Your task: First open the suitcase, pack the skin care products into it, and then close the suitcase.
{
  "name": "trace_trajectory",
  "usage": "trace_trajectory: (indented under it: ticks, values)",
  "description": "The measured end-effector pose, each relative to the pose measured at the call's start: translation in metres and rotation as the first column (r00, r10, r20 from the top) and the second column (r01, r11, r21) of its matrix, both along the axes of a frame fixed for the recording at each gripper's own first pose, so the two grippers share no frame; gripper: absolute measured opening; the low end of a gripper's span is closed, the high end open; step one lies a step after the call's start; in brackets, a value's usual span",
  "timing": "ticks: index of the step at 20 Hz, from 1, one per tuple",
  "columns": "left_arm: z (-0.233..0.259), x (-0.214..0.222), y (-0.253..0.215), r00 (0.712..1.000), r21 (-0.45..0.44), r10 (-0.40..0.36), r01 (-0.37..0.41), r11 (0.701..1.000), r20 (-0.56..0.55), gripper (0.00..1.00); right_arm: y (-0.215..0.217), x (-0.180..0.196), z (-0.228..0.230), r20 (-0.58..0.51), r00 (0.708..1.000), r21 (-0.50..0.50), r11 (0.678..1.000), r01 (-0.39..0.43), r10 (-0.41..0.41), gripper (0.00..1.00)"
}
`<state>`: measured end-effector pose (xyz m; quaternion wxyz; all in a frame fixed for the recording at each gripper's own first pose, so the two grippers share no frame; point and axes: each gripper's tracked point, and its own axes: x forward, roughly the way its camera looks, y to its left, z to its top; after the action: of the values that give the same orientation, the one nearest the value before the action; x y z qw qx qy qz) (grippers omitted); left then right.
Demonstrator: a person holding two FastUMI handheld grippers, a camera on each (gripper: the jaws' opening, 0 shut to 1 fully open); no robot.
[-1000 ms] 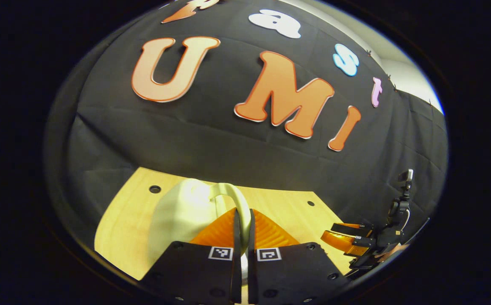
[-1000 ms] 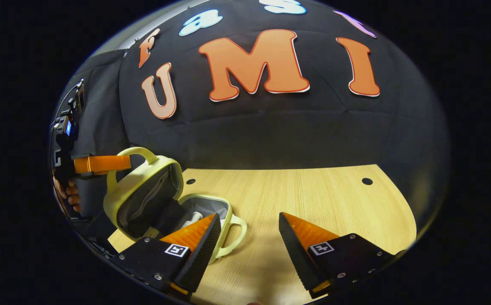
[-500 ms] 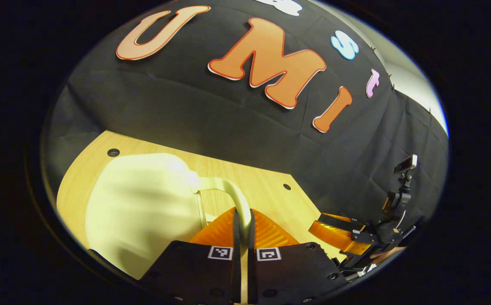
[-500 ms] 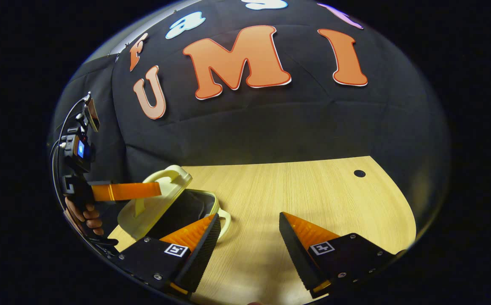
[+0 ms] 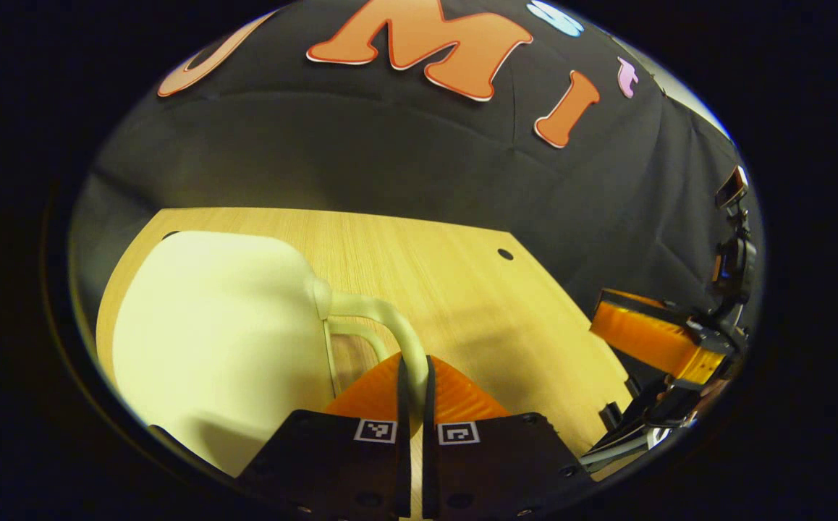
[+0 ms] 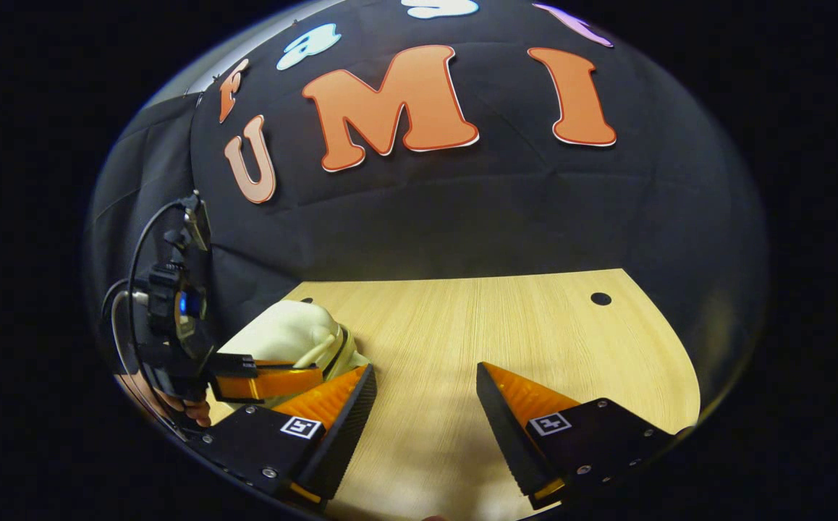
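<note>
1. The left gripper was clamped on the pale handle of the suitcase lid, both fingers pressed against the loop with no gap visible between them.

2. The suitcase lay on the wooden table, directly ahead and to the left of the left gripper. Its domed lid faced up, and it sat toward the table's left, near edge. In the right gripper view the suitcase showed at the near left, with the left gripper across its front.

3. The governing relation: the held handle arched up off the lid's right edge, and a second handle loop lay just below it. Judged from this, the lid was down or very nearly so. The next move appeared to depend on whether the two halves had met.

4. The right gripper stood wide open and held nothing, over bare table to the right of the suitcase. It was well apart from the case. The left gripper was plainly the nearer of the two.

5. Not established: whether the seam between lid and base was fully shut, as the lid's dome and the gripper hid it. The contents were hidden. No latch or zip could be made out. The suitcase's near edge was cut off in both views.
</note>
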<state>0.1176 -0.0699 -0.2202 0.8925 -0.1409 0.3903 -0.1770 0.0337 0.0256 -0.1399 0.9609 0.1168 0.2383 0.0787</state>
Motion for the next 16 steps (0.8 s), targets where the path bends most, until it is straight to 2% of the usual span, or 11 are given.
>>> trace_trajectory:
  ticks: [4,5,7,8,9,10,11,13,14,16]
  values:
    - [-0.023,-0.001,-0.015,1.000,0.168,-0.028,0.028,0.985,0.002,0.06,-0.012,-0.002,0.001,0.006,1.000,-0.002,1.000,0.009,-0.009,0.89]
    - [-0.023,-0.002,-0.014,0.999,0.201,-0.036,0.034,0.979,0.003,0.10,-0.014,-0.002,0.002,0.011,1.000,0.002,1.000,0.011,-0.011,0.89]
    - [-0.021,-0.002,-0.015,1.000,0.216,-0.031,0.029,0.976,0.005,0.14,-0.018,-0.003,0.005,0.022,1.000,0.002,1.000,0.021,-0.021,0.89]
    - [-0.012,-0.003,-0.017,0.999,0.196,-0.023,0.017,0.980,0.024,0.21,-0.019,-0.005,0.006,0.026,0.999,0.002,1.000,0.024,-0.024,0.89]
    - [-0.006,-0.001,-0.019,0.999,0.186,-0.019,0.012,0.982,0.037,0.23,-0.021,-0.005,0.008,0.033,0.999,-0.004,1.000,0.029,-0.029,0.89]
    - [-0.002,0.001,-0.018,0.998,0.200,-0.020,0.009,0.980,0.055,0.31,-0.022,-0.005,0.010,0.036,0.999,-0.006,0.999,0.031,-0.031,0.89]
    - [0.005,0.002,-0.018,0.997,0.202,-0.024,0.008,0.979,0.073,0.47,-0.023,-0.007,0.011,0.035,0.999,0.001,0.999,0.032,-0.032,0.89]
    - [0.028,0.005,-0.020,0.993,0.191,-0.020,-0.003,0.982,0.120,0.48,-0.024,-0.005,0.020,0.052,0.998,0.016,0.999,0.041,-0.042,0.89]
    - [0.040,0.006,-0.019,0.990,0.180,-0.015,-0.011,0.984,0.144,0.56,-0.025,-0.003,0.026,0.066,0.997,0.013,0.999,0.048,-0.049,0.89]
    - [0.074,0.013,-0.019,0.977,0.167,0.003,-0.040,0.985,0.213,0.93,-0.028,0.001,0.045,0.123,0.991,-0.001,0.998,0.059,-0.059,0.89]
